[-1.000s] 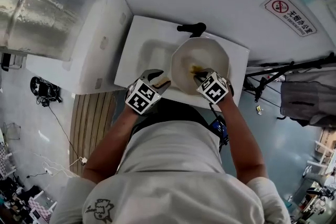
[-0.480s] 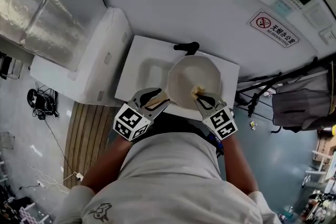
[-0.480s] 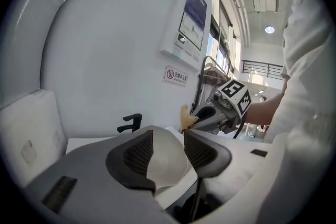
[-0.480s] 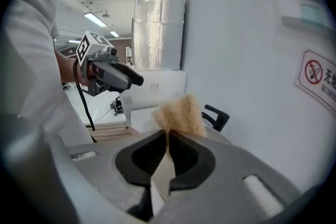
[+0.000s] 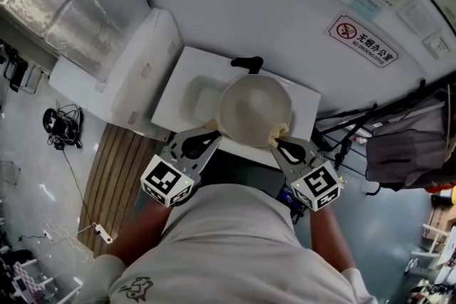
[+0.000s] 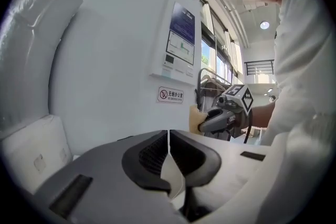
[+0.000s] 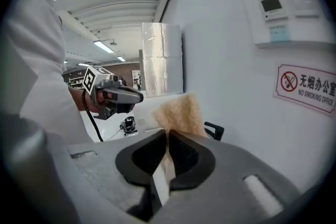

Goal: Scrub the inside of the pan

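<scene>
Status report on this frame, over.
Left tool closing on pan rim. Right tool clamps sponge at pan's near edge. Nothing in the way.

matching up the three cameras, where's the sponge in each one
head view: sponge just right of centre, at the pan's lower right rim.
left gripper view: sponge right of centre, at the tip of the right gripper.
right gripper view: sponge at centre, sticking up from between the jaws.
shared landmark: the no-smoking sign on the wall, in all three.
</scene>
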A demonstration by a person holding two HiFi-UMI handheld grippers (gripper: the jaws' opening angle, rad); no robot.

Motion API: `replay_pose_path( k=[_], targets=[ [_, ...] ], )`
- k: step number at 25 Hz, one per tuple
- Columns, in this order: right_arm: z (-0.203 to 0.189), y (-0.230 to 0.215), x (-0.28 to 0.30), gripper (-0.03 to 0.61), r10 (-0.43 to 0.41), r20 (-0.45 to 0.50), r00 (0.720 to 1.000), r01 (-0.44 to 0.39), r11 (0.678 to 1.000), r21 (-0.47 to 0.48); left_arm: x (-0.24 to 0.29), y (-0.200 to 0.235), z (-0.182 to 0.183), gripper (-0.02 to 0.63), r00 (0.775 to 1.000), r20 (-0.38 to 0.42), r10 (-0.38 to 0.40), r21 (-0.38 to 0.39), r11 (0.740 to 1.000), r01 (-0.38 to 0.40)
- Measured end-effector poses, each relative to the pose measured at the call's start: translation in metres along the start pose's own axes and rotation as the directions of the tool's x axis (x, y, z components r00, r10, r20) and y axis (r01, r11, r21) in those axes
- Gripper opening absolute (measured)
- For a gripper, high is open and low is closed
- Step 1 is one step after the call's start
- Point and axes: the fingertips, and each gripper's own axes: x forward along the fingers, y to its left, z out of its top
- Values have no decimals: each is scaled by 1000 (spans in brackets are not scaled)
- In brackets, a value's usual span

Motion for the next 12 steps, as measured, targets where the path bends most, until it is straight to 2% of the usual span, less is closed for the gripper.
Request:
replay_pose_path(
  k=[5, 12],
  targets=[
    [1, 0, -64, 18, 55, 93, 994, -61, 996, 62, 4, -53, 24, -2, 989, 103, 103, 19, 994, -106],
    [-25, 20, -141, 18, 117, 137, 984, -120, 993, 9, 5, -138, 6, -2, 985, 76, 154, 5, 988, -154]
  ],
)
